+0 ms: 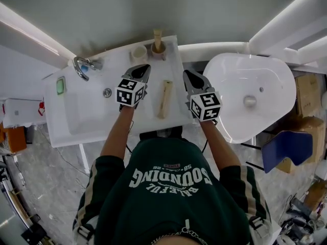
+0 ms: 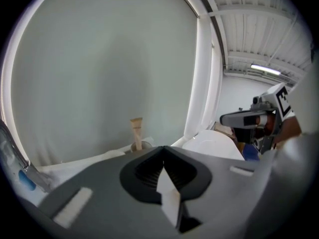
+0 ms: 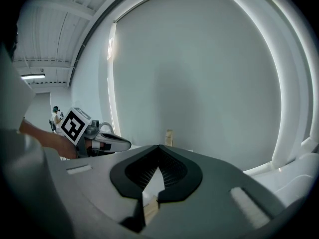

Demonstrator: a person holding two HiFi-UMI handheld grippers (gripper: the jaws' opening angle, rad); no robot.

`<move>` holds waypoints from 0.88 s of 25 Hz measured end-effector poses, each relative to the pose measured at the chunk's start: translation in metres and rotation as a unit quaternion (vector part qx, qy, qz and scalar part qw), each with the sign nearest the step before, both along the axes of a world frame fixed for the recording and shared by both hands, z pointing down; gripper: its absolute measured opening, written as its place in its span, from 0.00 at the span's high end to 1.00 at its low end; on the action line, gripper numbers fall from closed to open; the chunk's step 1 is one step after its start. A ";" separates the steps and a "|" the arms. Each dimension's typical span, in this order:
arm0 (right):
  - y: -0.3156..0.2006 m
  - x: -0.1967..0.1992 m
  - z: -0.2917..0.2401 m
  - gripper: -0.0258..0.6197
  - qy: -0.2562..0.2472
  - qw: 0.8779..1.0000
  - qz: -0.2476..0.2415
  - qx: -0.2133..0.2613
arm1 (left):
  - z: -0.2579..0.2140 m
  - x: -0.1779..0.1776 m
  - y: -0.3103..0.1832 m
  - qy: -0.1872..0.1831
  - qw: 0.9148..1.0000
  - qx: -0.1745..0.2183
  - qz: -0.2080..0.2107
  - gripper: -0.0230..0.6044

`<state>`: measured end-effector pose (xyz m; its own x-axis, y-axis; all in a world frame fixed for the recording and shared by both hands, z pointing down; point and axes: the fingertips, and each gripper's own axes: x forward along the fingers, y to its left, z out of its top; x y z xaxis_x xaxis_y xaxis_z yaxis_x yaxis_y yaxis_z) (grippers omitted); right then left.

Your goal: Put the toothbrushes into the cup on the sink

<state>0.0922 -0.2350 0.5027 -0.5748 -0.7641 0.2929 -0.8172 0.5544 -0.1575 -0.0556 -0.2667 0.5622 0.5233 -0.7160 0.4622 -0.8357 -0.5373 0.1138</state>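
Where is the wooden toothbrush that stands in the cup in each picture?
Head view: the toothbrush stands in a cup at top centre, at the back of the counter.
Left gripper view: the toothbrush pokes up low down, left of centre.
Right gripper view: the toothbrush is small, just below the middle.
Shared landmark: the grey wall behind it.

Mock bathroom inside a workshop-type hall: white sink (image 1: 76, 111) w/ chrome tap (image 1: 80, 68) left of the left gripper (image 1: 140, 71), 2nd white basin (image 1: 276, 70) right of the right gripper (image 1: 190, 76), cardboard boxes (image 1: 308, 93) beyond that, panel ceiling (image 2: 259, 29) w/ strip light (image 2: 266, 69) overhead.
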 end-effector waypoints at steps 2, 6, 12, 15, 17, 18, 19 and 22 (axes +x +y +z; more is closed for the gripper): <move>0.002 0.004 0.003 0.95 0.001 1.000 0.001 -0.002 | 0.011 0.009 0.004 -0.003 1.000 -0.012 0.008 0.88; 0.004 0.012 0.007 0.95 0.000 1.000 0.007 -0.008 | 0.037 0.025 0.014 -0.014 0.999 -0.043 0.026 0.88; 0.008 0.024 0.016 0.95 -0.001 1.000 0.023 -0.018 | 0.086 0.043 0.027 -0.025 0.993 -0.101 0.051 0.88; 0.011 0.029 0.021 0.95 0.000 0.999 0.030 -0.024 | 0.107 0.053 0.034 -0.025 0.989 -0.132 0.065 0.88; 0.012 0.034 0.024 0.95 0.001 0.999 0.037 -0.028 | 0.122 0.061 0.041 -0.022 0.983 -0.164 0.077 0.81; 0.013 0.037 0.025 0.95 0.001 0.999 0.041 -0.029 | 0.130 0.065 0.045 -0.022 0.979 -0.182 0.084 0.71; 0.014 0.040 0.026 0.95 0.002 0.999 0.045 -0.031 | 0.138 0.069 0.048 -0.026 0.975 -0.200 0.090 0.63; 0.015 0.049 0.029 0.95 0.004 0.998 0.057 -0.035 | 0.159 0.075 0.055 -0.051 0.965 -0.237 0.100 0.59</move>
<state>0.1413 -0.2196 0.5313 -0.4832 -0.8015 0.3523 -0.8755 0.4464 -0.1851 0.0190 -0.2121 0.7208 0.5633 -0.3008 0.7696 -0.7405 -0.5971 0.3086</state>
